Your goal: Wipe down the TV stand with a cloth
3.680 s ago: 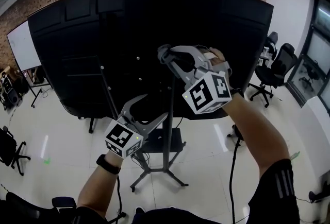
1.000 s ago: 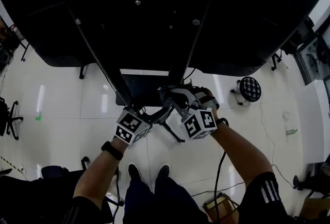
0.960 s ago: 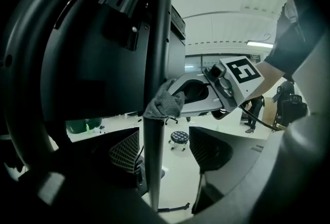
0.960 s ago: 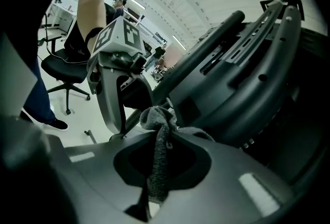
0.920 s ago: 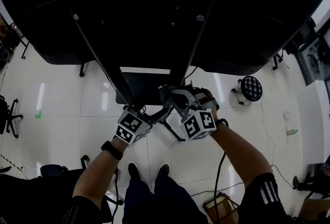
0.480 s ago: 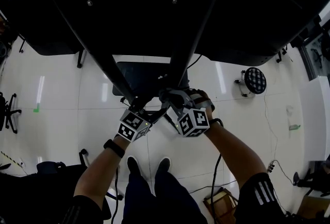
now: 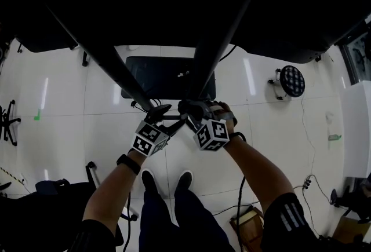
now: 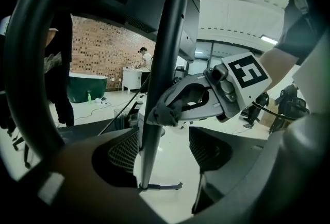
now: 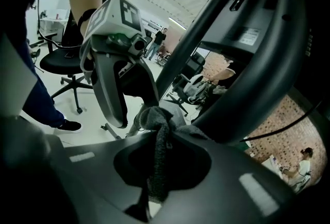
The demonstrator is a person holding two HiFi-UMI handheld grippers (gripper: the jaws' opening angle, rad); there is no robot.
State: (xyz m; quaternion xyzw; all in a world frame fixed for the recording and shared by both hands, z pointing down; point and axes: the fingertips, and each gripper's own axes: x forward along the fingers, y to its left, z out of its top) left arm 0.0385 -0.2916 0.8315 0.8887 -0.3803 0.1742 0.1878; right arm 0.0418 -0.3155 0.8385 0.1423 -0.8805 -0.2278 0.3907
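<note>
The black TV stand rises over me, its two slanted poles [image 7: 211, 57] meeting above a dark base plate [image 7: 165, 76] on the white floor. My right gripper [image 7: 186, 109] is shut on a grey cloth [image 9: 155, 124] and presses it to the side of a pole [image 8: 167, 53]. In the left gripper view the cloth [image 8: 164, 113] bunches between the right gripper's jaws and that pole. My left gripper [image 7: 167, 118] is open, close beside the right one. The same pole runs down between its jaws [image 8: 165, 152] without touching them.
The back of the black TV fills the top of the head view. A round perforated stool [image 7: 291, 80] and cables lie on the floor at the right. Office chairs [image 9: 64, 63] stand behind me. My shoes [image 7: 184, 179] are just below the grippers.
Both grippers have slid down the pole, from behind the TV panel to low near the base. The right one stays shut on the cloth throughout. My view has tilted further down.
</note>
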